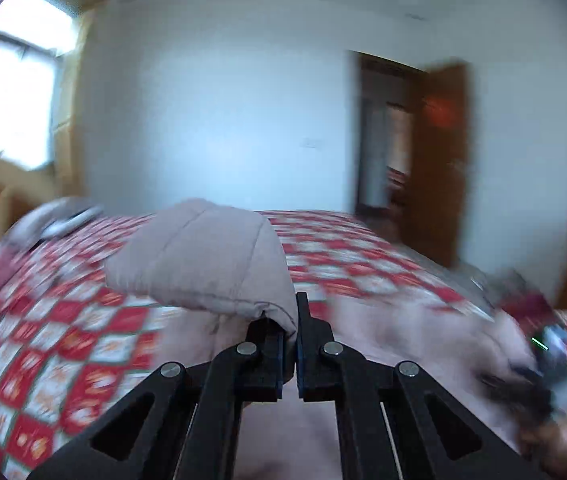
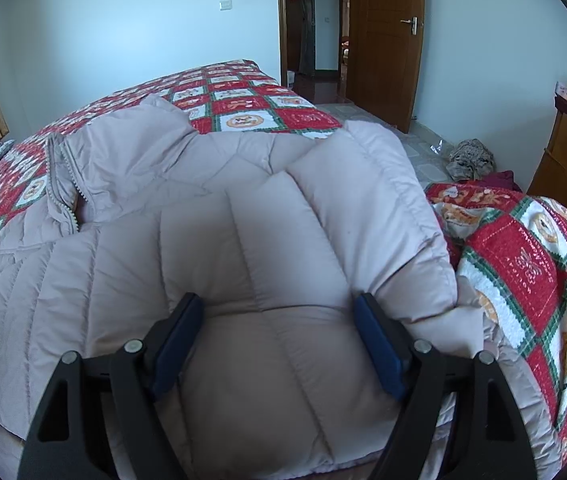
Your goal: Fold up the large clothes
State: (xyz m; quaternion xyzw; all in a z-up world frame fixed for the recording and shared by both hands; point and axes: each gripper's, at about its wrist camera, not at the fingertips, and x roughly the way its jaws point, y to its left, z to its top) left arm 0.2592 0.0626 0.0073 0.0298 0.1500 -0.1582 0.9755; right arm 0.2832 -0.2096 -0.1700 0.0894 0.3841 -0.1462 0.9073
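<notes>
Left view smeared; coat and bed cut off at the edges

In the left wrist view the bedspread point(image 1: 63, 320) and the door point(image 1: 439, 160) are streaked with blur, and a dark thing with a green light point(image 1: 543, 364) at the right edge is too smeared to name. The left gripper point(image 1: 296, 344) hides the coat point(image 1: 203, 256) edge pinched in its jaws. In the right wrist view the coat point(image 2: 243, 240) runs past the bottom and left edges, the right gripper point(image 2: 279, 340) covers part of it, and the pile on the floor point(image 2: 471, 158) is too small to identify.
</notes>
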